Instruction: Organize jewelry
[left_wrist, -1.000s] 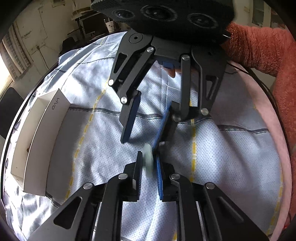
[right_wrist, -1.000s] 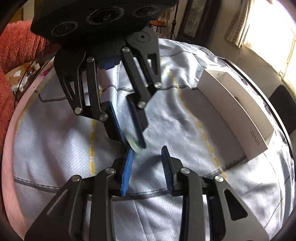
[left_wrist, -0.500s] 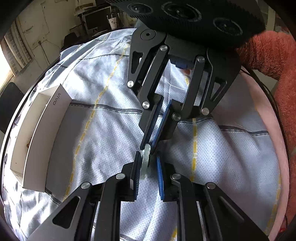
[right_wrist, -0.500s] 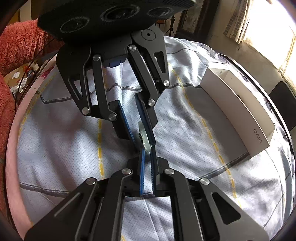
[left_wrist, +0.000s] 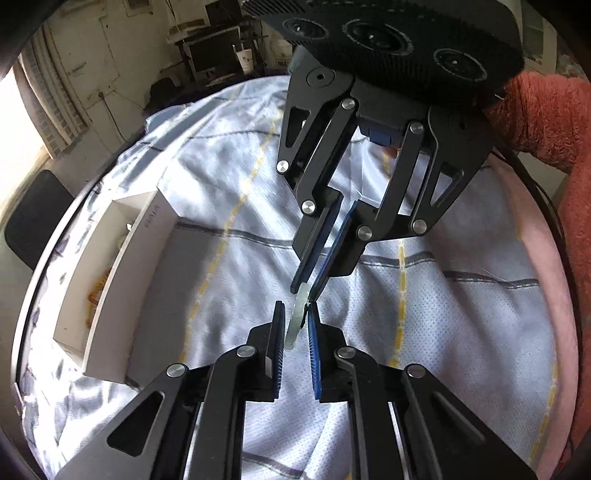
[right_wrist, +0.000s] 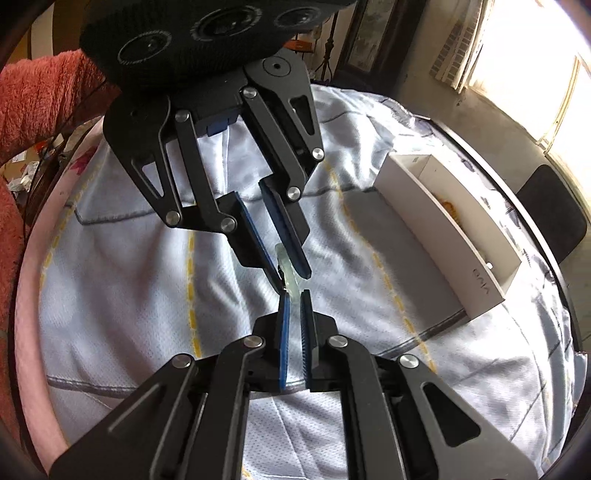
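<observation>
Over pale bedsheet (left_wrist: 229, 206) (yellow-dashed), cluttered rm, white box (left_wrist: 122, 273) nearby

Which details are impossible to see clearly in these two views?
- White box contents, left wrist view: the box wall hides most; only orange smudges show.
- Pale green ring, both views: pads cover its sides, so which claw truly grips is unclear.
- Person: only a fuzzy sleeve, cut by the frame edge.
</observation>
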